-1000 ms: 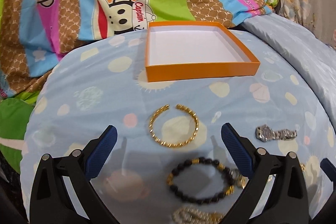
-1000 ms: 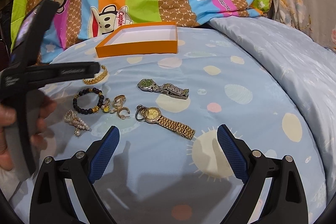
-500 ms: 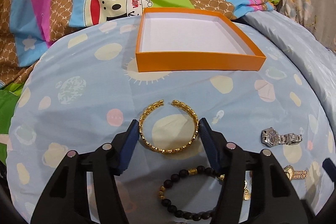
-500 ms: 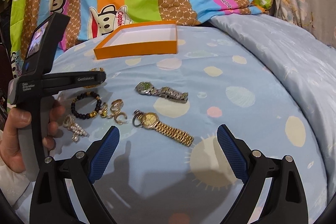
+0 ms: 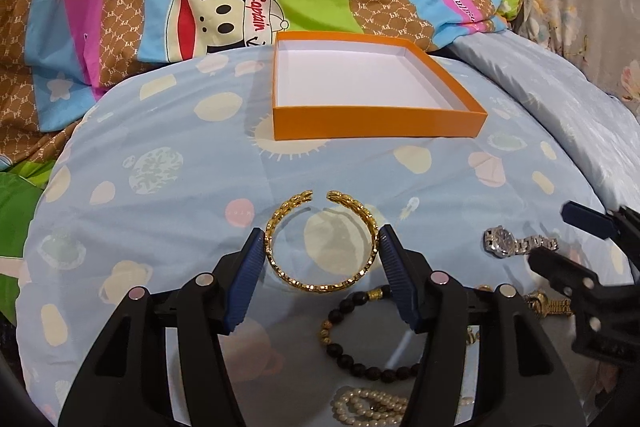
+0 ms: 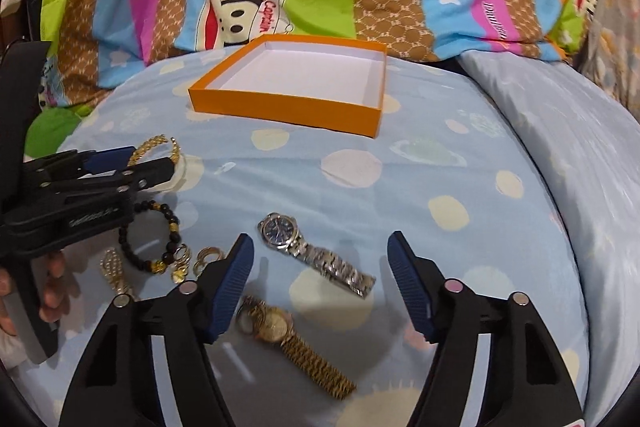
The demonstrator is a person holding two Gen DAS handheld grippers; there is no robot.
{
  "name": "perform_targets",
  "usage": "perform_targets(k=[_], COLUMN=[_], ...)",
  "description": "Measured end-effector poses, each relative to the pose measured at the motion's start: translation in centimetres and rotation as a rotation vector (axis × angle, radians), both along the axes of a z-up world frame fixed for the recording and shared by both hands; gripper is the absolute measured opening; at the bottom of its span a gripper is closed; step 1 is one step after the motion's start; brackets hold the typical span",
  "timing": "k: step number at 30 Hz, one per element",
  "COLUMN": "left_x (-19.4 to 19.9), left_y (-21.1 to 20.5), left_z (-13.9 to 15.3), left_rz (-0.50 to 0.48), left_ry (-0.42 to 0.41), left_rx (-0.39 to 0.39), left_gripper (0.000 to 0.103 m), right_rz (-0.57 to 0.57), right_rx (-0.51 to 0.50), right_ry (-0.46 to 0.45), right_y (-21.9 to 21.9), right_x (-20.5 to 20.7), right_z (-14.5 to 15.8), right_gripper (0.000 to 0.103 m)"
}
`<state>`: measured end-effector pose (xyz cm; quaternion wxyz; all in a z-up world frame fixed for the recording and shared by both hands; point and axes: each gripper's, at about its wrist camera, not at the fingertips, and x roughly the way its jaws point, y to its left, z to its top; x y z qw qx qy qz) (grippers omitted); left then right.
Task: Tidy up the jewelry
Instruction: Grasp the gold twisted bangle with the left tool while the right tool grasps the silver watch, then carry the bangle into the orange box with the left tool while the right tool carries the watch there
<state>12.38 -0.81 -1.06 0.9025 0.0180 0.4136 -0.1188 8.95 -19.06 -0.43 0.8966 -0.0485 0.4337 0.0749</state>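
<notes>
The left gripper (image 5: pixel 322 255) jaws pinch the gold bangle (image 5: pixel 320 241) lying on the bed; its open ends may flex and slip. The right gripper (image 6: pixel 320 267) jaws are closing with the silver watch (image 6: pixel 316 255) between them, untouched

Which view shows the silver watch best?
The right wrist view: the silver watch lies whole, dial and band visible, between the right tool's closing jaws, untouched. The left wrist view shows it small near the right edge, partly behind that tool.
</notes>
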Motion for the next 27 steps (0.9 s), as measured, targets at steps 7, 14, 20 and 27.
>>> perform_targets(k=[7, 14, 20, 27], left_x=[0.1, 0.2, 0.3, 0.1], left_y=[0.1, 0.1, 0.1, 0.2], left_z=[-0.4, -0.4, -0.6, -0.5], left_rz=[0.0, -0.005, -0.002, 0.001], left_ry=[0.011, 0.013, 0.019, 0.012], left_rx=[-0.01, -0.012, -0.017, -0.026], left_gripper=[0.056, 0.056, 0.056, 0.056], right_rz=[0.049, 0.039, -0.017, -0.133], right_rx=[-0.025, 0.016, 0.019, 0.065], right_ry=[0.041, 0.037, 0.026, -0.037], right_y=[0.8, 0.2, -0.8, -3.4], right_x=[1.5, 2.1, 2.0, 1.4], right_z=[-1.8, -2.1, -2.0, -0.1], right_gripper=[0.041, 0.021, 0.021, 0.021])
